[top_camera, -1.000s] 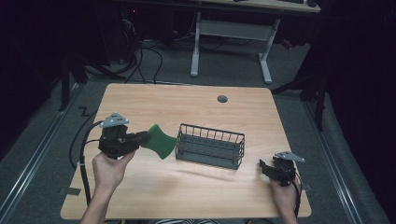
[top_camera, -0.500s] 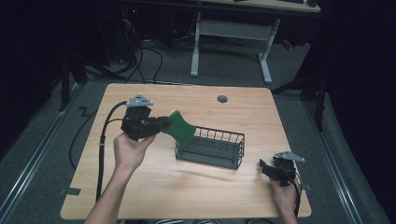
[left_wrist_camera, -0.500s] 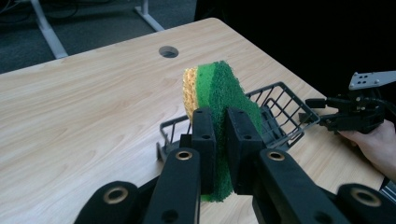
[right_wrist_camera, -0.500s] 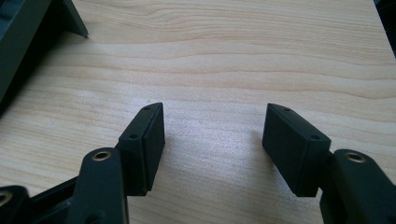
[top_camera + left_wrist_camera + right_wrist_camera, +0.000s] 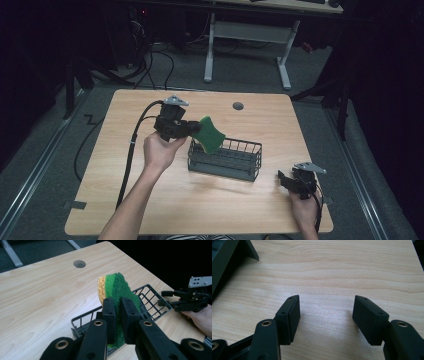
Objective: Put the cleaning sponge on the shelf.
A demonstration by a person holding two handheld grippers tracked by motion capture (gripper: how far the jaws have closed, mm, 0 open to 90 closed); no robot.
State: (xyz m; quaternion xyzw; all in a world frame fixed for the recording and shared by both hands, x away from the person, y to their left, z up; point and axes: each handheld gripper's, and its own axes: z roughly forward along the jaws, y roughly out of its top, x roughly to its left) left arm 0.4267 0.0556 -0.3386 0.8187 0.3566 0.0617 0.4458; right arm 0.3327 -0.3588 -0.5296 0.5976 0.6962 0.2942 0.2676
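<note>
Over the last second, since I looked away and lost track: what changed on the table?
The left gripper, shut on the green-and-yellow scouring sponge, carried it up and rightward, above the dark wire basket. The basket and the open right gripper stayed put.

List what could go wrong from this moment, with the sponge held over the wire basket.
1. The left gripper pinches the sponge by one end only, so the free end could twist or slip out on the way down.
2. The sponge hangs over the wire basket at its near-left rim, so it may catch on the rim wires or drop outside.
3. The right gripper rests open, away from the basket, so a push could slide the light basket.
</note>
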